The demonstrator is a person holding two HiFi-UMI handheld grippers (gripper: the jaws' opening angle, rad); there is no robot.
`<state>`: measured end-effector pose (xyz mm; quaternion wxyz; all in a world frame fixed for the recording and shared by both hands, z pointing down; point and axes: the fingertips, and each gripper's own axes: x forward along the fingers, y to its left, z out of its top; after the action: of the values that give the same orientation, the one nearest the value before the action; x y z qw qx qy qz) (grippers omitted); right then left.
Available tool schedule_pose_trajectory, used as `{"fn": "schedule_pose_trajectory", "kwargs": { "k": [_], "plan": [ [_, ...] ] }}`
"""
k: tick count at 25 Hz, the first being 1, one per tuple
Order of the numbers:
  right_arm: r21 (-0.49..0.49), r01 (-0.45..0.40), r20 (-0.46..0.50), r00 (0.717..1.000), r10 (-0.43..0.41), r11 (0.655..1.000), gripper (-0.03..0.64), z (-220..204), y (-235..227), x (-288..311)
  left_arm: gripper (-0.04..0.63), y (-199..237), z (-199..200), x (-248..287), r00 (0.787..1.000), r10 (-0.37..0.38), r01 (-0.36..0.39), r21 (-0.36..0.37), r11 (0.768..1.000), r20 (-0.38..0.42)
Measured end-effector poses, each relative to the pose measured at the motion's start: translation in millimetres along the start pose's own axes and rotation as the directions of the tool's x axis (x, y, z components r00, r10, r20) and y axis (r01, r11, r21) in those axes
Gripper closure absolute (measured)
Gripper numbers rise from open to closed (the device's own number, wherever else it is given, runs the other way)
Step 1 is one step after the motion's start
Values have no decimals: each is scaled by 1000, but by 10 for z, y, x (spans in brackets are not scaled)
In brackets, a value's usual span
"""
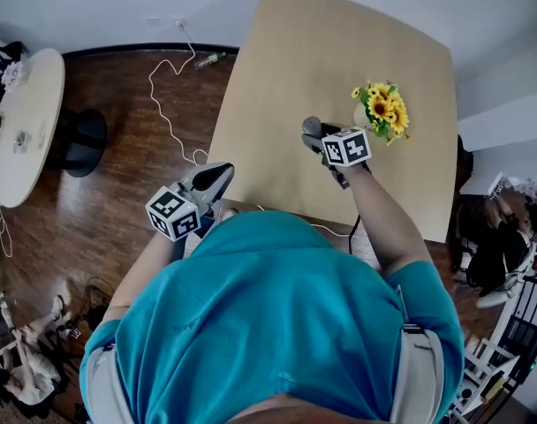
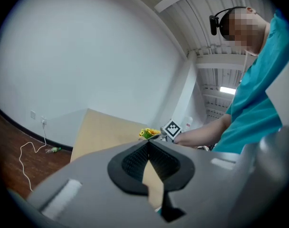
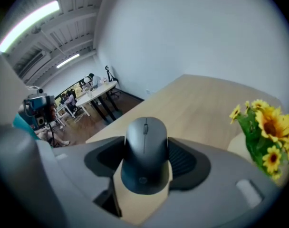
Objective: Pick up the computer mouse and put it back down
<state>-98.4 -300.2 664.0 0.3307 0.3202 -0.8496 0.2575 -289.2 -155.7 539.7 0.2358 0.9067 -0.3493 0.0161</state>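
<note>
A dark grey computer mouse sits between the pads of my right gripper, which is shut on its sides and holds it above the light wooden table. In the head view the right gripper hangs over the table's middle, with the mouse showing at its tip, just left of the sunflowers. My left gripper hovers at the table's near left edge. Its jaws meet at the tips and hold nothing.
A small pot of yellow sunflowers stands on the table close to the right of the held mouse. A white cable and a bottle lie on the wooden floor at the left. A round white table stands far left.
</note>
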Motion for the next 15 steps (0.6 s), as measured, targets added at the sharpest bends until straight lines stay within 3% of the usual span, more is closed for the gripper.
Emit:
{"fn": "schedule_pose_trajectory", "kwargs": {
  "k": [7, 15],
  "plan": [
    [13, -72, 176, 982, 68, 997, 331, 154, 222, -834, 592, -216, 224, 361, 999, -55, 54, 46, 997, 1],
    [6, -178, 384, 909, 162, 984, 331, 317, 626, -1607, 591, -400, 496, 651, 994, -104, 102, 67, 993, 21]
  ]
}}
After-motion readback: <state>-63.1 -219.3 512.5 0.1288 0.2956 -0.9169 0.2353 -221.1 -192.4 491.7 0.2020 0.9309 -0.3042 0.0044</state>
